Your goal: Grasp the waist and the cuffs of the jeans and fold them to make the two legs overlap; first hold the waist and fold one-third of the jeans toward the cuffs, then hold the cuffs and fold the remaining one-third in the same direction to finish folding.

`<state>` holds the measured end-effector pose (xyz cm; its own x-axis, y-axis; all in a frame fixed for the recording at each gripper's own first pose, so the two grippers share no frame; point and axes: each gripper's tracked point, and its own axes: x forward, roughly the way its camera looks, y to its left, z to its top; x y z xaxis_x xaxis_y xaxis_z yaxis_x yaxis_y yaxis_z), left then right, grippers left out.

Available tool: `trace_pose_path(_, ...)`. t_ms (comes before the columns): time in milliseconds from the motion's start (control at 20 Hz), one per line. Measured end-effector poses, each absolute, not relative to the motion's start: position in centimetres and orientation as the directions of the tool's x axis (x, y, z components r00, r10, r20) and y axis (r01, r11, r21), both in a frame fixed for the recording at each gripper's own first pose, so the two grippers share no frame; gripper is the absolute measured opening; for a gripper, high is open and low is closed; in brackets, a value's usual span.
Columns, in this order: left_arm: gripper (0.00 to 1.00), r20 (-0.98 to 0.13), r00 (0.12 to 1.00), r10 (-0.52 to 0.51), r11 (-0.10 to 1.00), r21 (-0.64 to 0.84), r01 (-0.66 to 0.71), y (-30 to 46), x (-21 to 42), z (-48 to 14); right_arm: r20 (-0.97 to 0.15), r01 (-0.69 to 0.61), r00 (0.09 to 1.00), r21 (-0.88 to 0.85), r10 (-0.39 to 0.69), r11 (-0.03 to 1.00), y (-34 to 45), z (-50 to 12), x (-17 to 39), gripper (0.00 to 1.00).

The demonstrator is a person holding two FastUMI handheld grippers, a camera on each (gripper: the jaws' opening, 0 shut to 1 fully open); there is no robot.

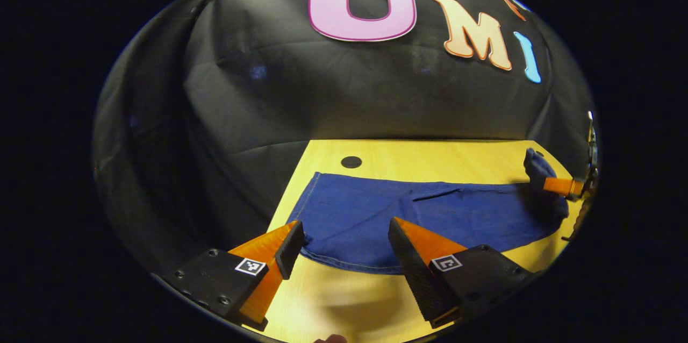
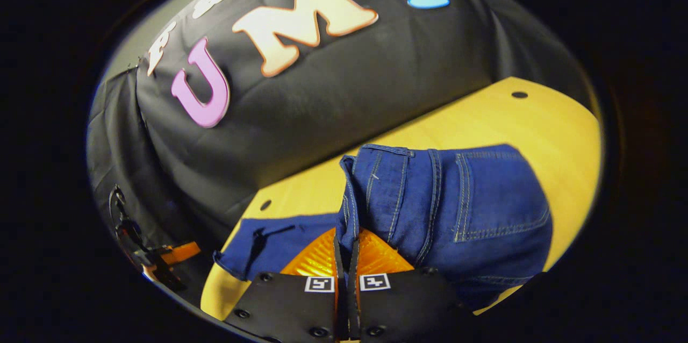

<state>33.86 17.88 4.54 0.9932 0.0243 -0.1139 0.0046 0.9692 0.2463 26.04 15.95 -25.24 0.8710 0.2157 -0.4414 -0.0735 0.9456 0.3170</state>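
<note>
In the right gripper view, the right gripper (image 2: 346,246) has its two orange fingers pressed together on the waist edge of the jeans (image 2: 457,208). The denim rises between the fingers and is lifted clear of the desk (image 2: 559,133). The raised waist section shows a back pocket, belt loops and pale stitching (dark blue fabric, bunched at the clamp point). Beyond it, the legs lie flat toward the far-left desk corner.

In the left gripper view, the left gripper (image 1: 344,241) hovers above the near hem edge of the jeans (image 1: 387,214). Its fingers are spread wide apart, with one finger at the cuff corner and the other over the fabric. The legs run flat across the yellow desk (image 1: 419,157) to the right, where the right gripper (image 1: 559,186) holds the gathered waist raised. A dark round hole (image 1: 351,162) sits in the desk just behind the cuffs.
</note>
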Motion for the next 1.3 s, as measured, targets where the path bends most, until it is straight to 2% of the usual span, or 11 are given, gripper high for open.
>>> trace_pose_path(150,0.96,-0.112,0.993,0.046,0.969,0.245,-0.017,20.4,36.1,3.9,-0.499,-0.072,0.843,0.262,0.200,0.962,15.6,-28.9,25.4,0.03)
trace_pose_path(200,0.96,-0.121,0.991,0.052,0.970,0.244,-0.021,21.1,36.9,3.5,-0.501,-0.072,0.843,0.253,0.195,0.965,15.8,-29.1,25.4,0.00)
trace_pose_path(250,0.95,-0.129,0.990,0.056,0.969,0.247,-0.022,22.0,37.6,3.0,-0.496,-0.079,0.847,0.242,0.193,0.967,15.8,-29.0,25.4,0.03)
trace_pose_path(550,0.96,-0.202,0.977,0.072,0.965,0.262,-0.017,25.5,41.3,-0.5,-0.484,-0.086,0.855,0.219,0.185,0.972,15.5,-29.2,25.6,0.03)
trace_pose_path(750,0.96,-0.202,0.978,0.055,0.974,0.228,-0.008,25.6,41.9,-1.1,-0.486,-0.084,0.854,0.225,0.186,0.971,15.5,-29.3,25.9,0.03)
trace_pose_path(800,0.96,-0.205,0.977,0.053,0.975,0.224,-0.006,25.6,42.0,-1.4,-0.485,-0.085,0.855,0.222,0.185,0.971,15.5,-28.9,25.8,0.00)
trace_pose_path(900,0.96,-0.224,0.973,0.050,0.976,0.217,0.000,25.8,42.0,-2.1,-0.480,-0.091,0.856,0.230,0.194,0.969,15.6,-28.7,25.7,0.10)
trace_pose_path(1000,0.98,-0.211,0.977,0.037,0.980,0.197,0.006,25.5,42.2,-1.7,-0.453,-0.130,0.852,0.301,0.262,0.945,17.2,-26.9,25.0,0.55)
trace_pose_path(1100,0.98,-0.227,0.974,0.029,0.979,0.203,0.019,25.4,42.1,-2.3,-0.416,-0.134,0.874,0.293,0.252,0.947,17.1,-24.5,24.7,1.00)
trace_pose_path(1200,0.95,-0.234,0.972,0.004,0.979,0.198,0.044,25.0,42.4,-2.1,-0.400,-0.122,0.890,0.255,0.220,0.959,15.2,-22.2,24.3,0.98)
trace_pose_path(1300,0.81,-0.247,0.969,-0.010,0.979,0.195,0.059,24.2,42.5,-2.5,-0.372,-0.108,0.907,0.244,0.196,0.964,13.8,-19.4,23.5,0.98)
